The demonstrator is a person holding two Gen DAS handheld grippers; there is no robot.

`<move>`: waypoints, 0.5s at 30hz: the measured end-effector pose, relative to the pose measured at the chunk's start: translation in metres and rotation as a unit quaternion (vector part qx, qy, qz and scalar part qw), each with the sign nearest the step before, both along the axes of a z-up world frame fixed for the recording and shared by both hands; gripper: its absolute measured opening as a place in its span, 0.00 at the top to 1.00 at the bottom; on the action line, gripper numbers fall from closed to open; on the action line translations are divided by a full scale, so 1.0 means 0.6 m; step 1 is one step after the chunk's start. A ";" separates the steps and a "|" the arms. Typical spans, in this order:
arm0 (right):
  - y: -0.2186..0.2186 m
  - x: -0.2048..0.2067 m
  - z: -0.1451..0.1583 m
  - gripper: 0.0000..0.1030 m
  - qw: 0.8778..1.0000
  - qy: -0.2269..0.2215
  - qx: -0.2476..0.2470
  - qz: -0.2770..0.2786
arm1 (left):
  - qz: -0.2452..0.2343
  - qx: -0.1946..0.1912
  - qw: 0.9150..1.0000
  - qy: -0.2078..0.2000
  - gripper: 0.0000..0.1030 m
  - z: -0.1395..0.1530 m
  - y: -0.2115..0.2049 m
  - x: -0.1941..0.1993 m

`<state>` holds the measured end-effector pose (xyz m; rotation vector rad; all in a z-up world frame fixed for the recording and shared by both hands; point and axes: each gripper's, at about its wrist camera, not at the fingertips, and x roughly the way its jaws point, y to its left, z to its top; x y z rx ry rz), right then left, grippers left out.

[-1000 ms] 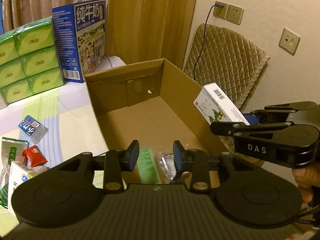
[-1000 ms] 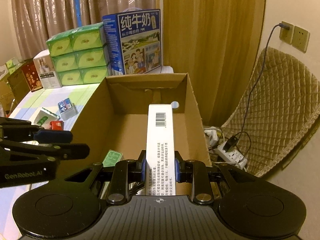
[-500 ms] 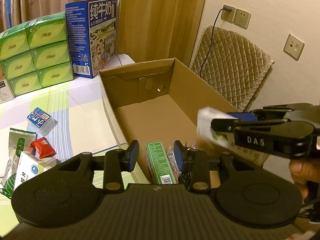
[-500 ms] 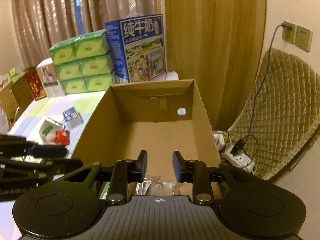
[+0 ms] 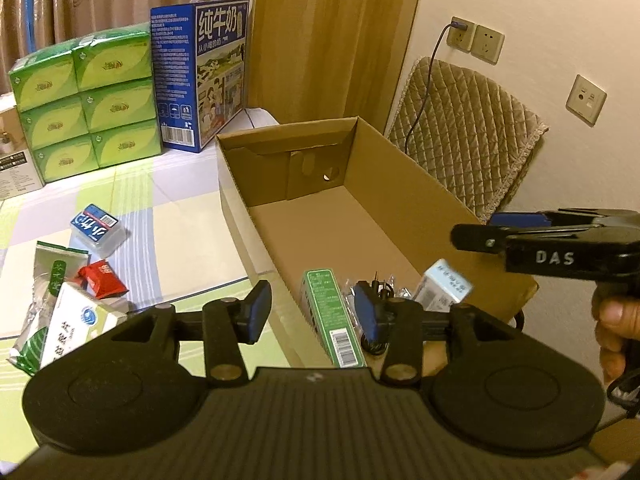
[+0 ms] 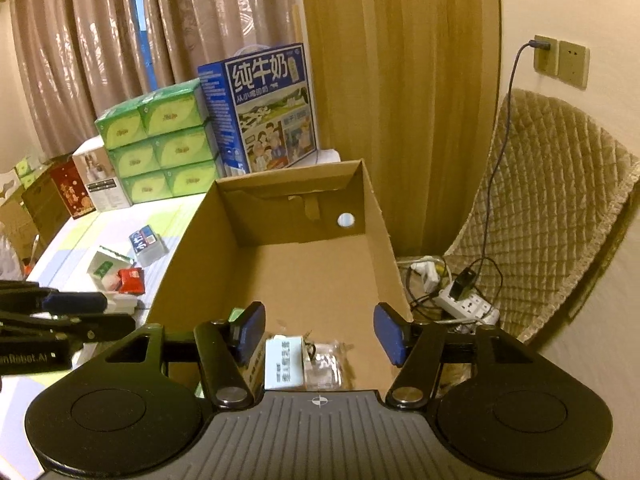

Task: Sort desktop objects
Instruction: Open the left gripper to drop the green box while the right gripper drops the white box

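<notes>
While both grippers gape, the cardboard box (image 6: 256, 208) far half lies bare

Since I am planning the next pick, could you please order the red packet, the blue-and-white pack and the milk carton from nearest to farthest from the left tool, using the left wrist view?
From the left tool:
1. Red packet, on the table just left of its fingers.
2. Blue-and-white pack, farther back on the left.
3. Milk carton, standing at the back beside the green tissue packs.
</notes>
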<state>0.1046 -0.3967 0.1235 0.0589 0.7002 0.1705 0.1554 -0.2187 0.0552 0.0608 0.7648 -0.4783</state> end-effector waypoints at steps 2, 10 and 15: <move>0.002 -0.013 0.005 0.43 1.000 0.001 0.001 0.001 | 0.003 0.000 1.000 -0.001 0.58 0.004 0.007 -0.008; 0.041 -0.063 0.020 0.34 1.000 -0.003 0.003 0.020 | 0.016 0.003 1.000 -0.012 0.50 0.023 0.040 -0.048; 0.079 -0.090 0.031 0.23 0.999 -0.009 -0.002 0.036 | 0.031 0.002 0.999 -0.015 0.38 0.032 0.077 -0.076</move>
